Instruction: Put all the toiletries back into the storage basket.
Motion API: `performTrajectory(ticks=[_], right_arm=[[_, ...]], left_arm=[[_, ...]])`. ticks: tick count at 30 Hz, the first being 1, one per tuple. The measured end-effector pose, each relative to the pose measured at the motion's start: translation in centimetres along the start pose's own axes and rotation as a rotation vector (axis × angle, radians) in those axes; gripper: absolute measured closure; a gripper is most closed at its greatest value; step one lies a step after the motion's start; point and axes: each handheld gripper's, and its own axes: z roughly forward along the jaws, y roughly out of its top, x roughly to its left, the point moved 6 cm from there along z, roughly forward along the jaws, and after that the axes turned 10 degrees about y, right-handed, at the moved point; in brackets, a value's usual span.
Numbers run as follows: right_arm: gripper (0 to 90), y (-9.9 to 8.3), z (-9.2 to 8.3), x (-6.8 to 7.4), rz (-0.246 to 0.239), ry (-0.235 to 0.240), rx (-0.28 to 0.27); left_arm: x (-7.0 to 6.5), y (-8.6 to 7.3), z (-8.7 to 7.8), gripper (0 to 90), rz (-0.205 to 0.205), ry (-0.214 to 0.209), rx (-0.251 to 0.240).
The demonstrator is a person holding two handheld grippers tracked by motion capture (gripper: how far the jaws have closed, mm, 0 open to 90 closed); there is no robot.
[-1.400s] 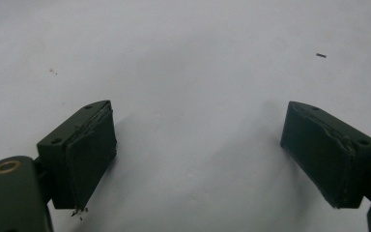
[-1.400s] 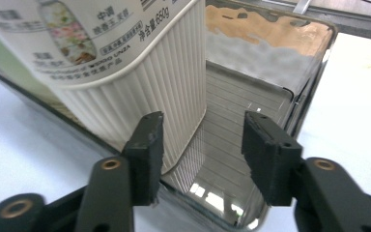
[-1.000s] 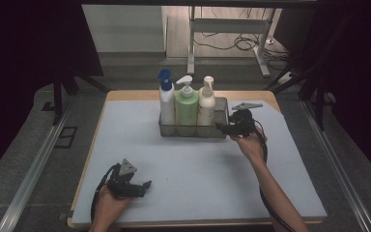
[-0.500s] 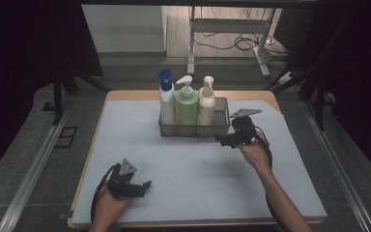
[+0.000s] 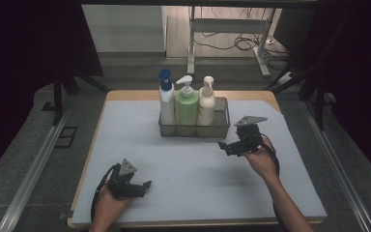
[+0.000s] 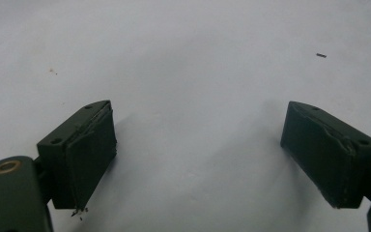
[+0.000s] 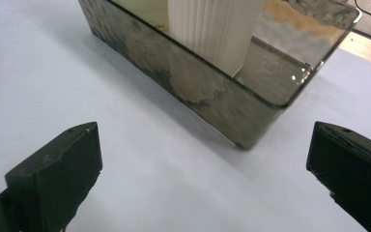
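Note:
A smoked clear tray stands at the back middle of the pale mat. It holds a white bottle with a blue cap, a green pump bottle and a cream pump bottle. My right gripper hovers just in front of the tray's right end. Its jaws have just been opening and stand open with nothing between them. In the right gripper view the tray's corner and the ribbed cream bottle lie ahead. My left gripper rests low at the near left, open over bare mat.
The pale mat covers a wooden table whose rim shows at the back. Dark floor and metal rails run along both sides. A metal stand and cables lie beyond the table's far edge.
My right gripper has drawn back from the tray's right end toward the near side. The left gripper has kept still.

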Motion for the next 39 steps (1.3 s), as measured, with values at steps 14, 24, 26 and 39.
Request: performTrajectory(ticks=[14,24,26,39], right_arm=[[0.0,-2.9,-2.7,0.7,0.013,-0.002,-0.007],[0.0,-5.9,-3.8,1.4,0.028,0.005,0.0],[0.0,-6.5,-3.9,1.5,0.038,0.006,-0.005],[0.0,-10.9,-3.1,1.8,0.069,0.012,0.025]], left_arm=[[0.0,0.0,0.0,12.3,-0.001,0.001,0.0],[0.0,0.0,0.0,12.3,-0.001,0.001,-0.001],[0.0,0.0,0.0,12.4,0.0,0.002,-0.001],[0.0,0.0,0.0,12.4,0.002,0.003,-0.001]])
